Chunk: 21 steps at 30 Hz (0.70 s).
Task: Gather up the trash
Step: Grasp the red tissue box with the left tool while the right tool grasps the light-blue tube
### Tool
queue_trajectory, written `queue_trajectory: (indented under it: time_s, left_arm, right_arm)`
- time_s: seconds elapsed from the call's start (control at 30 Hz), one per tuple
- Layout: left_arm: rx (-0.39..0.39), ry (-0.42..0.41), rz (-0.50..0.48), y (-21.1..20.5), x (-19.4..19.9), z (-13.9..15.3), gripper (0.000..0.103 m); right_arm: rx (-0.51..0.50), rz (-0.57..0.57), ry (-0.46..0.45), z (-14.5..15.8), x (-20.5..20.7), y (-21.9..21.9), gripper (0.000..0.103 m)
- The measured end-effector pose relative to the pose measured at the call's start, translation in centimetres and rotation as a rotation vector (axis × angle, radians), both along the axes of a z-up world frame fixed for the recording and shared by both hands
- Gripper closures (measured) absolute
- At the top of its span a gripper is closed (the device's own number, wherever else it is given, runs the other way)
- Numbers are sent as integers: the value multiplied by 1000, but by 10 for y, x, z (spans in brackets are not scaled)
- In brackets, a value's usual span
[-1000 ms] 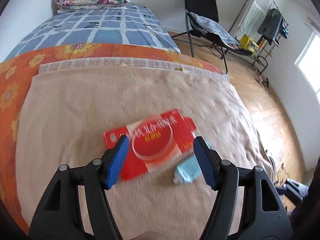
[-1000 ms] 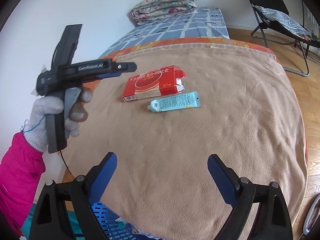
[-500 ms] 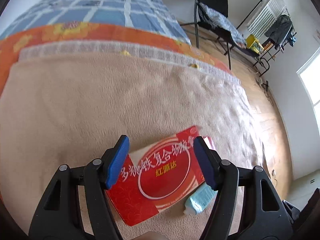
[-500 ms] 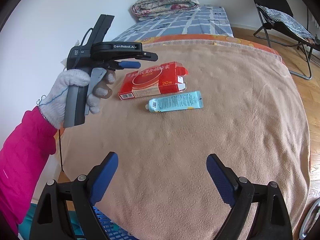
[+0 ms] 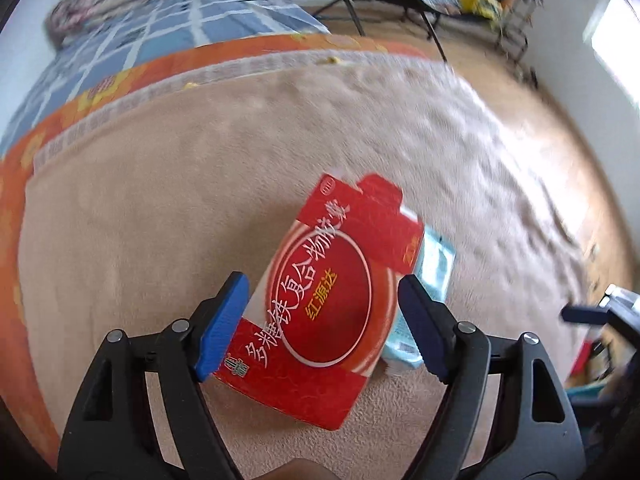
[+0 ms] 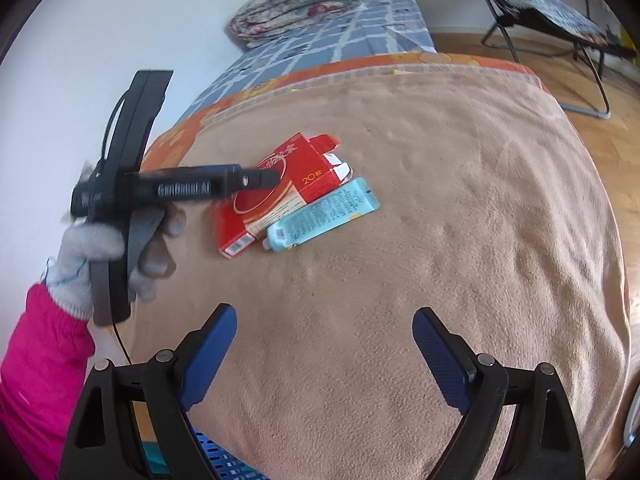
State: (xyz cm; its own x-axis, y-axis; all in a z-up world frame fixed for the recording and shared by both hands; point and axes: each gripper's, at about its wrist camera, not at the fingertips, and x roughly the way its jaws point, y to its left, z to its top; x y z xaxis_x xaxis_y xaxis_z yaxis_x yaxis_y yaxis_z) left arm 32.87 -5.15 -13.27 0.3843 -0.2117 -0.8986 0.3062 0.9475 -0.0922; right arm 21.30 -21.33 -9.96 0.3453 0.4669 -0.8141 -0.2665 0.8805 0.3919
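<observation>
A flat red medicine box [image 5: 332,292] with an open end flap lies on the beige blanket [image 5: 160,208], and a light blue tube [image 5: 434,268] rests against its right side. My left gripper [image 5: 322,284] points steeply down over the box, its jaws opening, with the box between the blue pads [image 5: 222,328] and no grip that I can see. In the right wrist view the left gripper [image 6: 264,178] hovers over the red box [image 6: 304,176], beside the tube [image 6: 324,216]. My right gripper [image 6: 324,316] stands open and empty above bare blanket, nearer the bed's front edge.
A gloved hand [image 6: 92,256] in a pink sleeve holds the left gripper. A blue plastic basket [image 6: 224,464] shows below the bed's front edge. A folded quilt [image 6: 296,0] lies at the far end of the bed, and a black folding chair [image 6: 540,0] stands on the wooden floor.
My left gripper has come down over the red box and rolled, so the box now looks larger and turned lengthwise between wider jaws. The right gripper has barely shifted.
</observation>
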Motion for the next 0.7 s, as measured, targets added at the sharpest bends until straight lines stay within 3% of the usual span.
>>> queue_trajectory:
  time_s: [0.07, 0.17, 0.4, 0.47, 0.6, 0.7]
  left_arm:
    - [56, -6, -14, -9, -1, -4, 20]
    - [75, 2, -22, -17, 0, -9, 14]
    - [39, 17, 27, -12, 8, -12, 14]
    - [46, 19, 16, -13, 8, -11, 14]
    - [59, 13, 8, -16, 7, -12, 13]
    - [56, 22, 25, -14, 9, -16, 7]
  right_arm:
    - [9, -15, 7, -1, 2, -4, 12]
    - [10, -21, 7, 0, 4, -5, 12]
    - [63, -64, 55, -7, 18, -10, 12]
    - [98, -96, 91, -13, 23, -13, 18]
    - [132, -143, 140, -23, 29, -17, 20]
    - [138, -150, 153, -27, 31, -17, 24]
